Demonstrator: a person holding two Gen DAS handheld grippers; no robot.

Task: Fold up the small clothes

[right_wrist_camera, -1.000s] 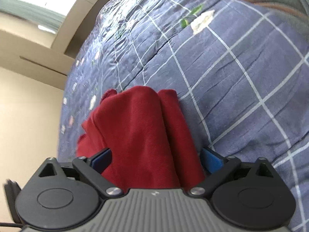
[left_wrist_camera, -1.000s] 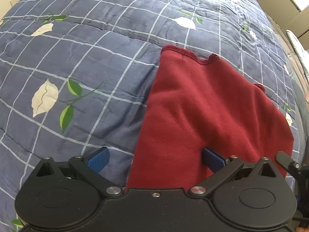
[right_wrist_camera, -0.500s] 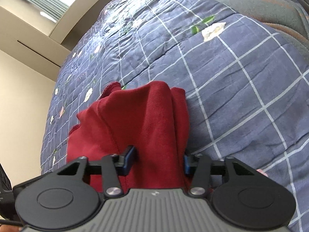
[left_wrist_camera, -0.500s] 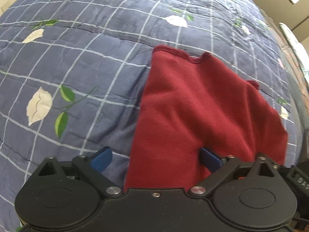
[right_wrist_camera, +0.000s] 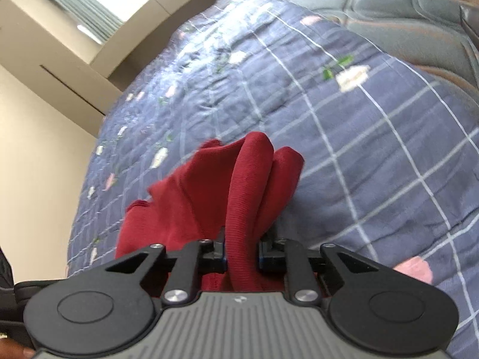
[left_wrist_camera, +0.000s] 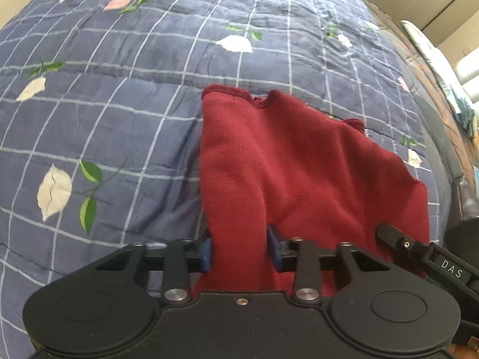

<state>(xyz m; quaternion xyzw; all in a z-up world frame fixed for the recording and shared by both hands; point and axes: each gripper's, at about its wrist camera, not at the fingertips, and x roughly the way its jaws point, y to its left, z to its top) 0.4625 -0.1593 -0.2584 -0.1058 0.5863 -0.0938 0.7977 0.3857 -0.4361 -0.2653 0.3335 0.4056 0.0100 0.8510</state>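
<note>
Bedroom in a home. Ahead of my jaws spreads a bed with a blue checked floral quilt [left_wrist_camera: 125, 113]. Beyond it, cream walls [right_wrist_camera: 36, 149] and a curtained window [right_wrist_camera: 74, 9].

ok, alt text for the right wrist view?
The right hand-held gripper, its jaws just closed, pinches a bunched fold of the red garment and holds it above a navy checked quilt with flower prints. A cream wall shows at left.
</note>
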